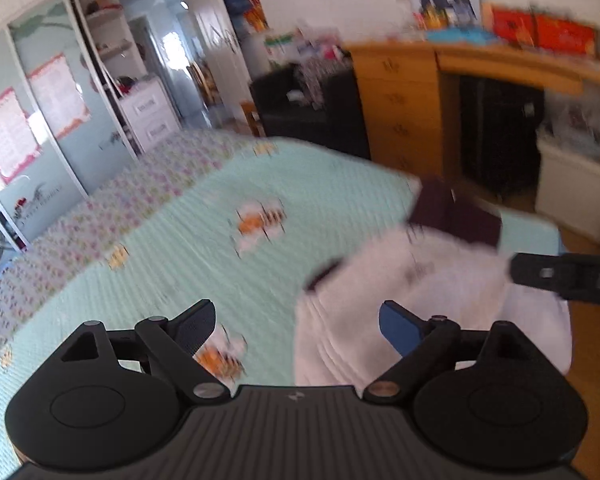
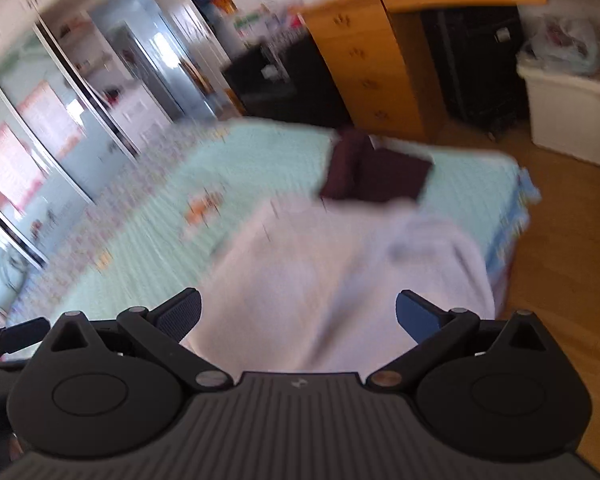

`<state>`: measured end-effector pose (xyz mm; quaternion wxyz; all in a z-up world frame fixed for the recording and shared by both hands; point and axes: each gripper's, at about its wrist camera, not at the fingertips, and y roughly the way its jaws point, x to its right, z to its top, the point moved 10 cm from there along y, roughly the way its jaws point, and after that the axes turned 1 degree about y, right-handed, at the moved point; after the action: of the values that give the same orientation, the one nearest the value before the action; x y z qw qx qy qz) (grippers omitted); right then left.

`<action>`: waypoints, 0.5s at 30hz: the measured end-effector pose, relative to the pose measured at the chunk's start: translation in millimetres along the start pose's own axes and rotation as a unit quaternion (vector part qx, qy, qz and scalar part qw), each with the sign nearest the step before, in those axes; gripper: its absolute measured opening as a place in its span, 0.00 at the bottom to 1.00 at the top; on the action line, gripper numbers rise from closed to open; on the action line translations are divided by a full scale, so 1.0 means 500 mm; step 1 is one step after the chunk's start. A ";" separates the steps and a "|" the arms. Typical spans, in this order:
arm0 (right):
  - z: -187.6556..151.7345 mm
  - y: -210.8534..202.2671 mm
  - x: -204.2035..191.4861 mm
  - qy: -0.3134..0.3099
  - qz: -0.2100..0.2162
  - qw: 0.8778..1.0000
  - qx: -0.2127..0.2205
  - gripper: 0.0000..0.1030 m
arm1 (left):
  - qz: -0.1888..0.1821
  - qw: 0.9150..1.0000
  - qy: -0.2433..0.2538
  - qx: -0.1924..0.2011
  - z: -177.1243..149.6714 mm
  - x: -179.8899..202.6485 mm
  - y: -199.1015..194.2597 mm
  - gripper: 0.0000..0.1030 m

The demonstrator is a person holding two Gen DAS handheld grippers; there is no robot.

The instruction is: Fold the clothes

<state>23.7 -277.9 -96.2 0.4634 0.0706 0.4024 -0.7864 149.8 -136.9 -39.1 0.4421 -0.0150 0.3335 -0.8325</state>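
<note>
A pale lilac-white garment (image 1: 420, 300) lies rumpled on the near right corner of the bed, its edge hanging toward the floor. Behind it sits a folded dark maroon garment (image 1: 456, 216). My left gripper (image 1: 298, 328) hovers open above the garment's left edge, with nothing between its pads. In the right wrist view the same pale garment (image 2: 340, 272) fills the middle, with the maroon garment (image 2: 376, 176) beyond it. My right gripper (image 2: 299, 314) hangs wide open over the pale cloth without gripping it. Both views are motion-blurred.
The bed wears a mint quilt (image 1: 180, 240) with orange bee prints. A wooden desk with drawers (image 1: 400, 100) stands past the bed's foot, a white bin (image 2: 572, 116) on the wooden floor to the right, and sliding wardrobe doors (image 1: 52, 120) to the left.
</note>
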 end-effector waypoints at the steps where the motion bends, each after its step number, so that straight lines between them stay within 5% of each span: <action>1: 0.035 -0.016 -0.010 -0.005 0.007 1.000 0.019 0.99 | 0.006 1.000 -0.009 0.012 0.020 -0.019 -0.008 0.91; 4: 0.106 -0.048 -0.028 -0.027 0.009 0.998 0.062 1.00 | 0.020 0.998 -0.039 0.039 0.063 -0.068 -0.023 0.97; 6: 0.096 -0.027 -0.021 -0.037 0.004 0.998 0.052 0.99 | 0.020 0.997 -0.062 0.032 0.041 -0.075 -0.003 0.98; 15: -0.101 0.135 0.083 -0.047 -0.057 0.994 -0.078 0.99 | -0.055 0.989 -0.037 -0.132 -0.236 0.104 0.197 0.92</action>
<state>40.2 -286.9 -188.1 0.4406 -0.0258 0.4434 -0.7801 151.7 -149.8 -200.9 0.4021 -0.1224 0.4226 -0.8030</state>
